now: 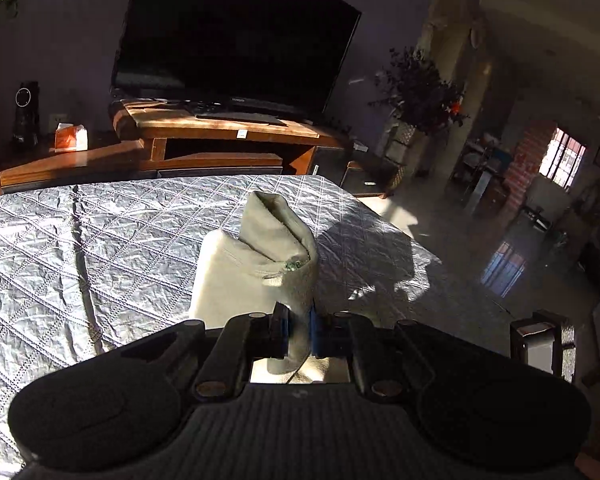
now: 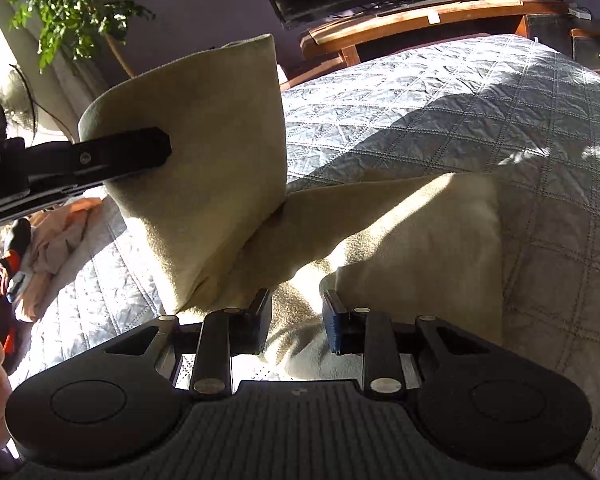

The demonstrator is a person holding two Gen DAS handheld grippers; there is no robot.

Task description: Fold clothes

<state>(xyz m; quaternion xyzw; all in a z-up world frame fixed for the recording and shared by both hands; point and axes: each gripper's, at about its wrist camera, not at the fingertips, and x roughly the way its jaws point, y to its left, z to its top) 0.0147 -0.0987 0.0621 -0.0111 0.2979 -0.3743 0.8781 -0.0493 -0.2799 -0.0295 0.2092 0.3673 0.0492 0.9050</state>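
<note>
A beige fleece garment (image 2: 412, 240) lies on the grey quilted bed cover (image 2: 480, 112). My left gripper (image 1: 299, 330) is shut on a bunched edge of the garment (image 1: 276, 236) and holds it lifted above the bed. The left gripper also shows in the right wrist view (image 2: 156, 152), pinching a raised flap (image 2: 212, 160) that stands upright. My right gripper (image 2: 296, 320) is partly open just above the lower part of the garment, with fabric between the jaws but not pinched.
A wooden TV stand (image 1: 220, 132) with a dark television (image 1: 236, 36) stands beyond the bed. A pile of orange and dark clothes (image 2: 44, 248) lies on the bed's left side. A potted plant (image 2: 76, 4) is at the back left. The bed's right edge drops to the floor (image 1: 460, 240).
</note>
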